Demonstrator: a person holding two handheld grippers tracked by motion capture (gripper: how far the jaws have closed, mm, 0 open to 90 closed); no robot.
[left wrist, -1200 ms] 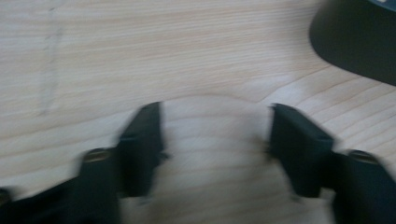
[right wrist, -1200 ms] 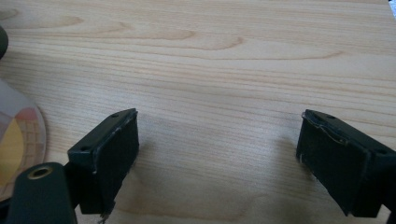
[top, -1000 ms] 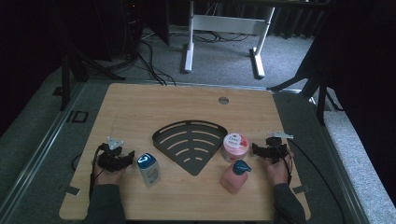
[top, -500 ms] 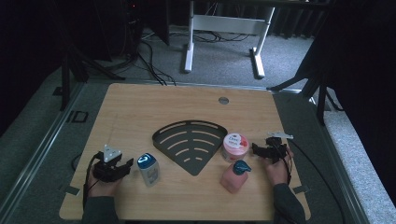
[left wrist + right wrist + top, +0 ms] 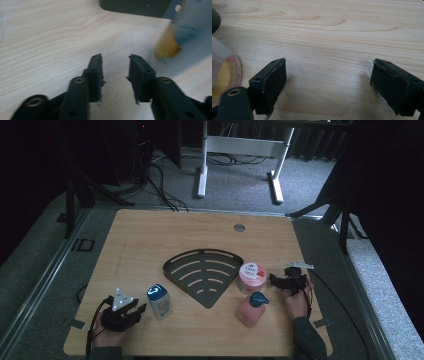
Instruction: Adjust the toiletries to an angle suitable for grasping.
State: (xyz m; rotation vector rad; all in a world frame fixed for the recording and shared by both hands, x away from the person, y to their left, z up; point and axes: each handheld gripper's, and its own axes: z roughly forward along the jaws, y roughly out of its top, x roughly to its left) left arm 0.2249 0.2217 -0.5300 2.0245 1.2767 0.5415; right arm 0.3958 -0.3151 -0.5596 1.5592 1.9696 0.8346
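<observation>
A small clear bottle with a blue cap (image 5: 159, 301) stands near the front left of the wooden table (image 5: 150, 235). My left gripper (image 5: 137, 310) lies just to its left, apart from it. In the left gripper view the gripper (image 5: 115, 67) has nothing between its jaws, which have just been closing to a narrow gap, and the bottle (image 5: 180, 32) is a blur at the right. My right gripper (image 5: 274, 280) rests wide open beside a pink jar (image 5: 251, 277), not touching it. The right gripper view shows that gripper (image 5: 328, 80) over bare wood, with the jar (image 5: 222, 67) at the left edge.
A black fan-shaped slotted rack (image 5: 202, 272) lies flat mid-table. A pink bottle with a teal cap (image 5: 251, 309) stands in front of the jar. White desk legs (image 5: 202, 160) and cables lie on the floor beyond the table's far edge.
My left gripper has drawn back toward the near edge of the table, away from the blue-capped bottle, and its jaws have narrowed. The right gripper has stayed put.
</observation>
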